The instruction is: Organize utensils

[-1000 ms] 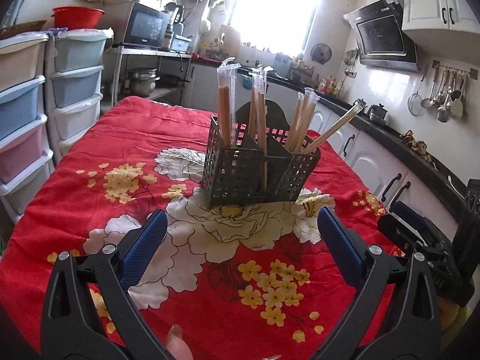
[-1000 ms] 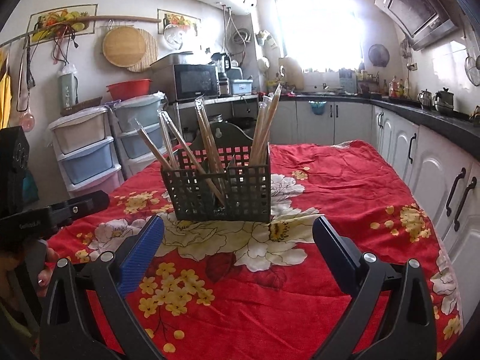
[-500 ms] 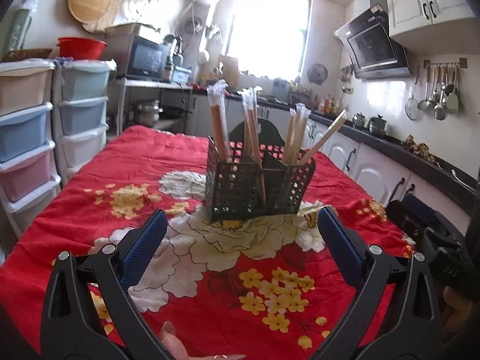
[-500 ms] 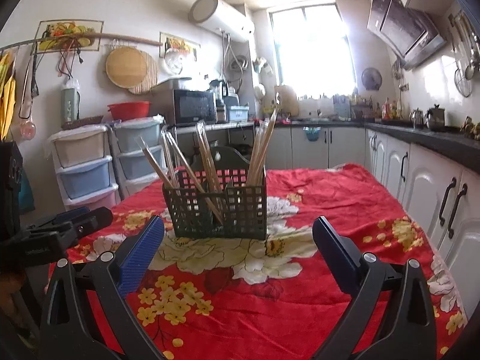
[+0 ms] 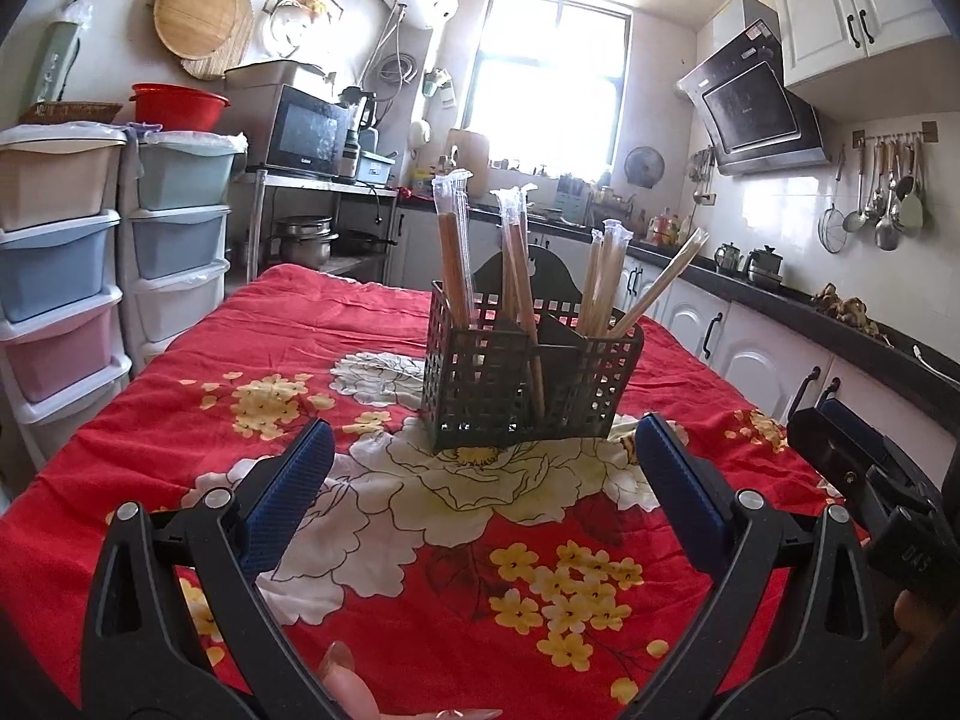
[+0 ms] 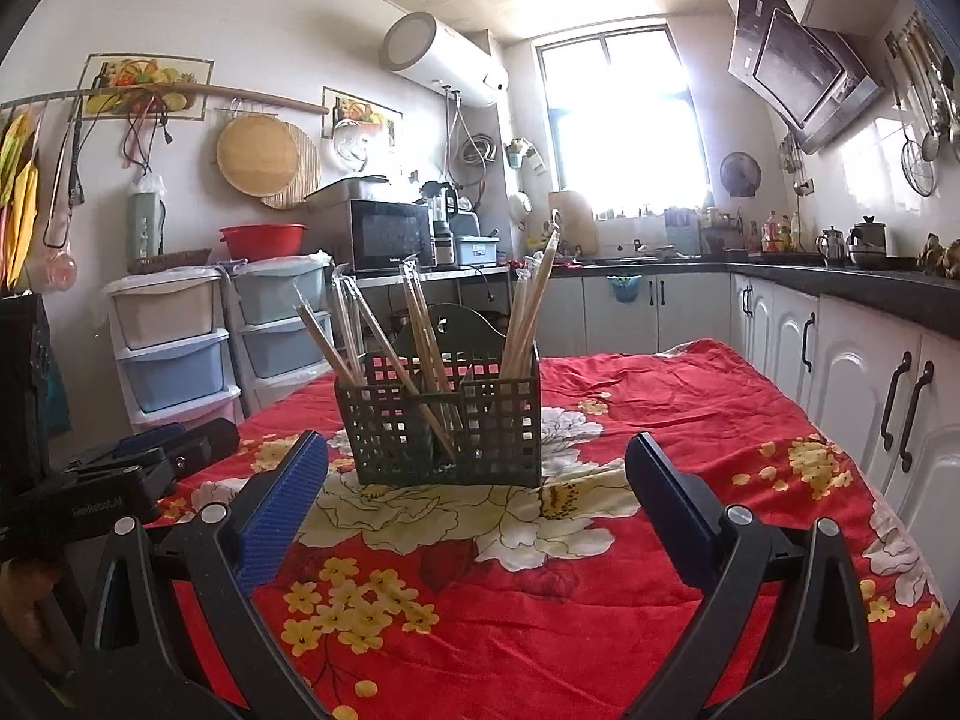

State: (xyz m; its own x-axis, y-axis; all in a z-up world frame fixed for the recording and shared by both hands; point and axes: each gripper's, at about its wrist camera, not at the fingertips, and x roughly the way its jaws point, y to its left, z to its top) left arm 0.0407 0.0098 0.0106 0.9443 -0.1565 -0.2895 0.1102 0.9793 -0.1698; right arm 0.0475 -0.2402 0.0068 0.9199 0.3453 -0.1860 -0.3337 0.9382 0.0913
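A dark perforated utensil caddy (image 5: 528, 384) stands on the red floral tablecloth (image 5: 252, 348); it also shows in the right wrist view (image 6: 444, 429). Several plastic-wrapped chopstick pairs (image 5: 522, 276) stand upright or leaning in its compartments, and they also show in the right wrist view (image 6: 420, 330). My left gripper (image 5: 480, 492) is open and empty, held short of the caddy. My right gripper (image 6: 477, 492) is open and empty, also short of the caddy. Each gripper appears at the edge of the other's view: the right one (image 5: 864, 480), the left one (image 6: 120, 468).
Stacked plastic drawers (image 5: 60, 264) stand left of the table. White cabinets (image 6: 870, 384) under a dark counter run along the right. A microwave (image 6: 390, 234) sits on a shelf behind the table.
Both grippers have tilted upward and lowered slightly, so the caddy sits lower in view and more wall and ceiling show. Both stay open and empty.
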